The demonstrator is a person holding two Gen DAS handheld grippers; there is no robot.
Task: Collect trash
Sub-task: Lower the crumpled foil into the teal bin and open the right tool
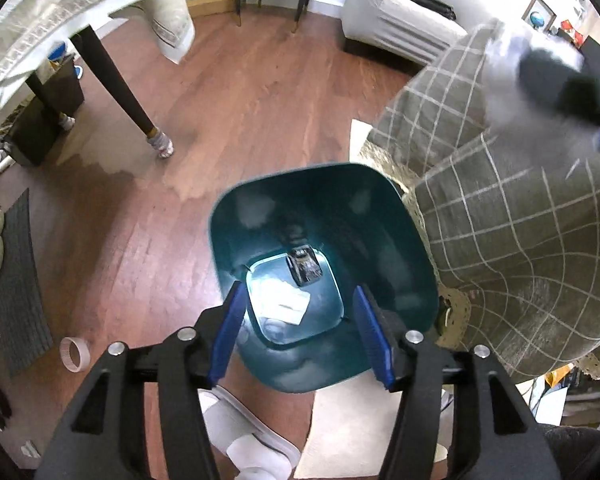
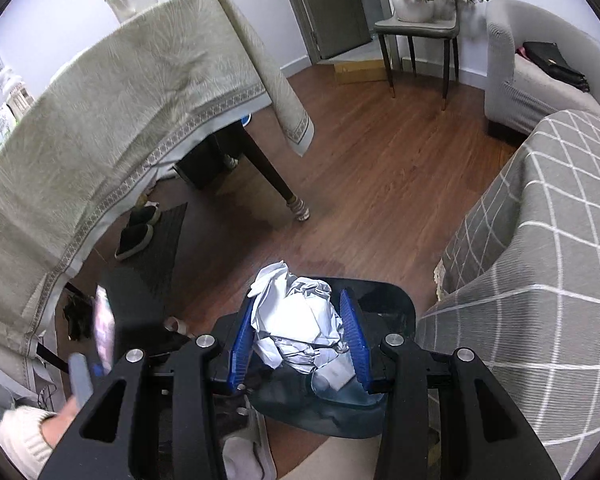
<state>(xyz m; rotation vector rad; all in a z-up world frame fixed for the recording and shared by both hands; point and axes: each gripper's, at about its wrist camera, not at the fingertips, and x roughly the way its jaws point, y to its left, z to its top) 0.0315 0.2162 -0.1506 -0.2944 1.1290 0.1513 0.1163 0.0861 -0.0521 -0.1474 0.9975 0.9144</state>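
A teal trash bin (image 1: 260, 216) stands on the wood floor beside a checked sofa. Inside it lie a white paper (image 1: 284, 300) and a dark wrapper (image 1: 306, 266). My left gripper (image 1: 304, 336) hangs over the bin mouth, open and empty. My right gripper (image 2: 300, 340) is shut on a crumpled white paper ball (image 2: 300, 316) and holds it over the bin (image 2: 396, 308). In the left wrist view the right gripper shows as a blur with white paper at the upper right (image 1: 540, 76).
A grey checked sofa (image 1: 500, 216) is right of the bin. A table with a pale cloth (image 2: 100, 120) and dark legs (image 1: 116, 92) stands to the left. A tape roll (image 1: 75, 354), shoes (image 2: 136, 232), a mat and a white slipper (image 1: 248, 432) lie on the floor.
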